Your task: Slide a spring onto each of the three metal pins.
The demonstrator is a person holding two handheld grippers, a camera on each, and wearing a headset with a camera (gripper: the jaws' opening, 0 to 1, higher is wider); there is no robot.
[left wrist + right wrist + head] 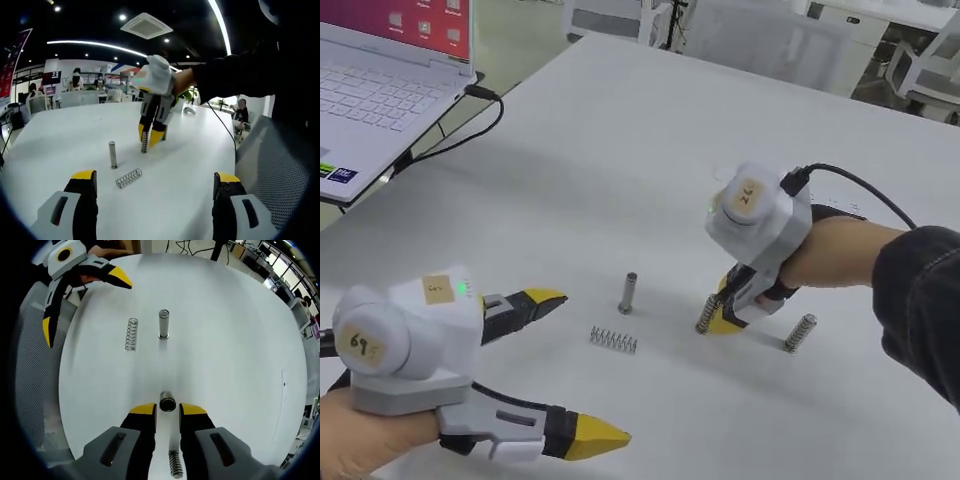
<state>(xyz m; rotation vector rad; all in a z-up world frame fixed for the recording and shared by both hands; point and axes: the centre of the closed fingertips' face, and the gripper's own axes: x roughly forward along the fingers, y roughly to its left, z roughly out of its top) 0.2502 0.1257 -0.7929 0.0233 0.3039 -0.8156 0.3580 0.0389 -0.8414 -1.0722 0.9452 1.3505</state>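
White table, pin in right claw

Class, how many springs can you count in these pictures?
3: a loose spring beside the bare pin, a held spring in the right gripper, a third spring behind that gripper.

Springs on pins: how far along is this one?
Done, apparently: one sprung pin sits near the right claw. In hand: that claw grips a second pin, spring already around it. Left: the bare pin and the loose spring beside it.
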